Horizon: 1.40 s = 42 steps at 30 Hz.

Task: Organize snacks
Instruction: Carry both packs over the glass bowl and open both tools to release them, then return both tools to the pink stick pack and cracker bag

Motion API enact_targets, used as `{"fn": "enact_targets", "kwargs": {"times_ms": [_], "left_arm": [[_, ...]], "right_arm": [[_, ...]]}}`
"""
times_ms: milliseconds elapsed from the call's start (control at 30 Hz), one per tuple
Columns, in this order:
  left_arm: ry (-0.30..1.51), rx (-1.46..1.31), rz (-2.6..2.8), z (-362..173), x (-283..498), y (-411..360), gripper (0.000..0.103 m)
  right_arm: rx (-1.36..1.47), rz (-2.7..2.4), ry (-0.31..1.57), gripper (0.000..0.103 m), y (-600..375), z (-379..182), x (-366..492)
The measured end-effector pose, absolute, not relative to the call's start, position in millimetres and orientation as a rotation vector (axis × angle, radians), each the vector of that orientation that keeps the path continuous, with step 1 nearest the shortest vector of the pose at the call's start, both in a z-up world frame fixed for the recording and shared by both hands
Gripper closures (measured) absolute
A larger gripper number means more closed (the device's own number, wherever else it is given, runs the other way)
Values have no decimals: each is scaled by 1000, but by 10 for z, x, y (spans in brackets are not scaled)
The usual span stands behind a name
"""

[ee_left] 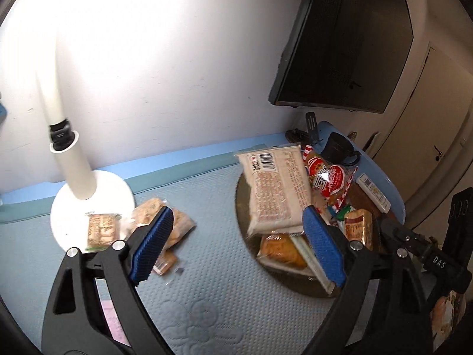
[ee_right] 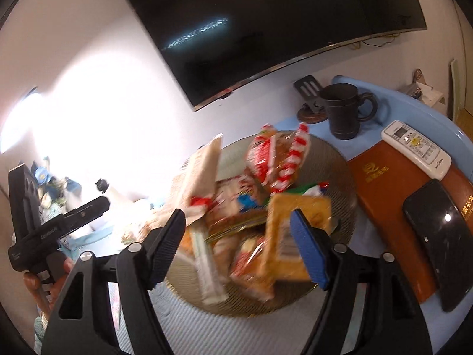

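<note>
A heap of snack packs lies on a round dark woven mat [ee_left: 291, 281]. A large white pack [ee_left: 275, 189] leans on top, with a red-and-white pack [ee_left: 328, 180], a small brown pack [ee_left: 359, 227] and a bread pack [ee_left: 282, 251] around it. Two more packs [ee_left: 100, 230] [ee_left: 180, 224] lie on the blue cloth by the lamp base. My left gripper [ee_left: 239, 236] is open above the cloth, between both groups. My right gripper [ee_right: 236, 245] is open over the blurred heap on the mat [ee_right: 340, 183], with an orange pack [ee_right: 295, 222] beside its right finger.
A white lamp base [ee_left: 74, 204] with its pole stands at the left. A black mug [ee_right: 346, 112], a white remote [ee_right: 416, 148], a brown book [ee_right: 390, 207] and a phone [ee_right: 437, 242] sit right of the mat. A dark TV [ee_right: 266, 29] hangs on the wall.
</note>
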<state>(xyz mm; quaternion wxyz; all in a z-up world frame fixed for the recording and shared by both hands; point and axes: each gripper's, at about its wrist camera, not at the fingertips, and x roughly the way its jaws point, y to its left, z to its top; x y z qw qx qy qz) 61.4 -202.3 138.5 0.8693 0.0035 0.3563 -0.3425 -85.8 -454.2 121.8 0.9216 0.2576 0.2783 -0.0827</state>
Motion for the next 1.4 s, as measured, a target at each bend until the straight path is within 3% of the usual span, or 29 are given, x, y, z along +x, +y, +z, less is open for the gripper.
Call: {"fn": "enact_targets", "kwargs": {"times_ms": [333,567,833,1400], "left_arm": [[710,-119,-471,1325,163,-608,13],[770,-98,-244,738,-78,42,13],[823,-15,-138,158,-162,63,13],[783,-79,-164,197,-245,160,10]], "right_arm": [[408,20,639,28,-3466,1161,-819],[294,111,781,24,-2646,733,-623],[106,52,834,13,-2229,326,-528],[107,31,844,5,-2221,256,-505]]}}
